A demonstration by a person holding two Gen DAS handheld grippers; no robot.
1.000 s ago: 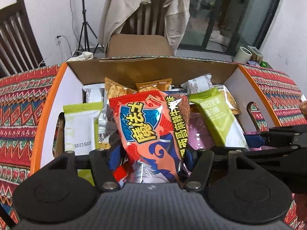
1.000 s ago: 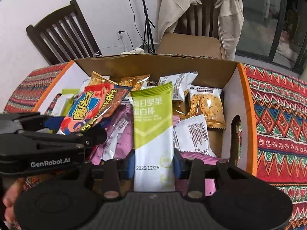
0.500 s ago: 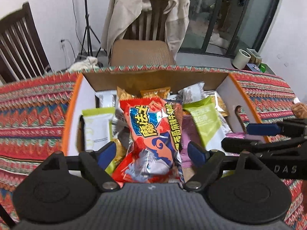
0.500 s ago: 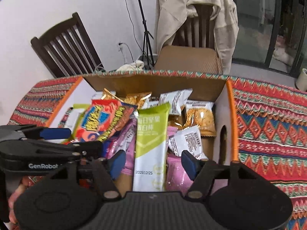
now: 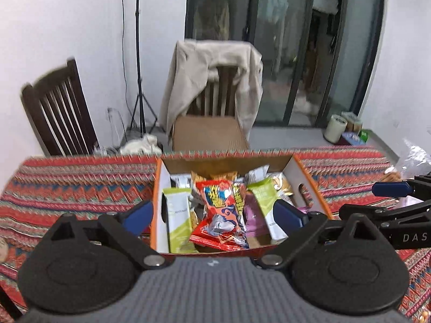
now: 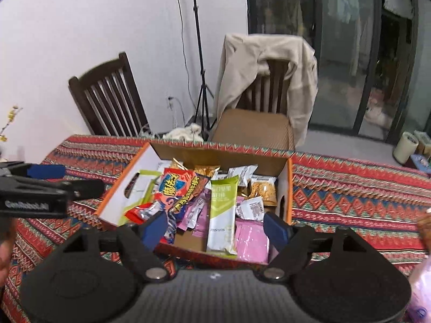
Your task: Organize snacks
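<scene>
Both your claws have just been opening and hang empty, left gripper (image 5: 214, 214) and right gripper (image 6: 215, 226) spread above the cardboard box (image 6: 288, 185) on the patterned tablecloth (image 6: 350, 196). Nearest lies the red chip bag (image 5: 222, 212): light, crinkly, crushable, so pinch its sealed edge. Two green bars (image 6: 223, 210) (image 5: 179, 215) stand flatter and stiffer; further back, roughly four small packets, partly buried.

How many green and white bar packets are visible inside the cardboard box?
2. One green and white bar packet stands by the cardboard box's left wall; the other leans near the middle, right of the red snack bag. More may lie hidden underneath.
</scene>
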